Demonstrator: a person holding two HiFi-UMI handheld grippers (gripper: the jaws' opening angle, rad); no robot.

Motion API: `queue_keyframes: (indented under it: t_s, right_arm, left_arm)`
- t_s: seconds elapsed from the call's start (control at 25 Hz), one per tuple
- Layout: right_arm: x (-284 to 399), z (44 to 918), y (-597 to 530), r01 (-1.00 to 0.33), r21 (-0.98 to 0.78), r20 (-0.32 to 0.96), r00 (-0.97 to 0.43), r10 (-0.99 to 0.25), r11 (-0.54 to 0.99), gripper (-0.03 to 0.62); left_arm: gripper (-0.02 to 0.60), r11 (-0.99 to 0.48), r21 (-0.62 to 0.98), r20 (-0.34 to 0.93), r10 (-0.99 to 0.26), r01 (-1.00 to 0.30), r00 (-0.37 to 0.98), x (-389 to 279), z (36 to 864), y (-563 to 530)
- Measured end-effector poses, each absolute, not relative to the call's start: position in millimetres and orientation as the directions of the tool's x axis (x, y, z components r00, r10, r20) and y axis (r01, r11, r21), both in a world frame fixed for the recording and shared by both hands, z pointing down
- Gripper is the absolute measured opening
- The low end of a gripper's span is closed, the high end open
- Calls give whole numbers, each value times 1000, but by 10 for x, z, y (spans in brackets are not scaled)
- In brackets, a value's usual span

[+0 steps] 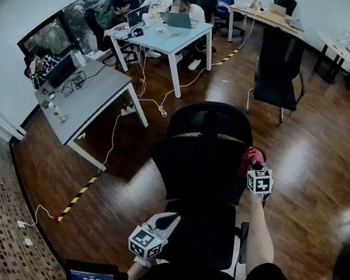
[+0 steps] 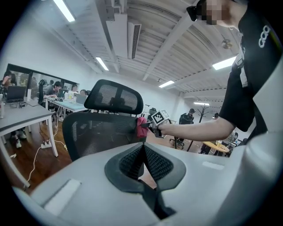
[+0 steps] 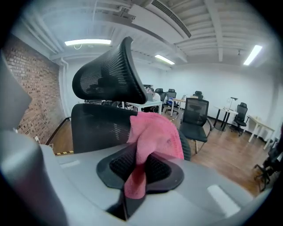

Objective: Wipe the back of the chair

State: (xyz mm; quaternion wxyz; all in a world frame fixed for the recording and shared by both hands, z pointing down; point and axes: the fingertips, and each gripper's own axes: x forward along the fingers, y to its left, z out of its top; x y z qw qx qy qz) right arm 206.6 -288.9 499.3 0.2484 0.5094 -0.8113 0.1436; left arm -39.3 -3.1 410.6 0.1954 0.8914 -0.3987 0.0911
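While the crumpled pink cloth [image 3: 154, 132] sits at its right edge, the black mesh chair back [image 1: 200, 166] stretches away to our left.
Our right gripper [image 3: 139, 167] pinches the cloth against the back's upper right rim, so we judge the sweep should run leftward across the mesh. Our left gripper [image 2: 143, 160], pressed together on nothing, hangs lower and farther off.

Your right gripper [image 3: 140, 164] has its jaws clamped on a pink cloth [image 3: 154, 132]. The cloth bunches up just ahead of the claw, and a tail of it hangs down between the jaws. The bunch meets the upper edge of the black mesh chair back [image 3: 99, 128] directly ahead. The headrest [image 3: 108, 79] rises above it. Another black chair [image 3: 195, 115] stands farther off to the claw's right.
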Motion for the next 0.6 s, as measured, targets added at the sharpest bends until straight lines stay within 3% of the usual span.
queue_keyframes:
  t_s: [0.6]
  right_arm:
    - [2154,5387,-2777,-893,19,616,-344,-708,450,48]
  left_arm:
    - [-11,-592,275,324,-685,-758,653,-387,4123,79]
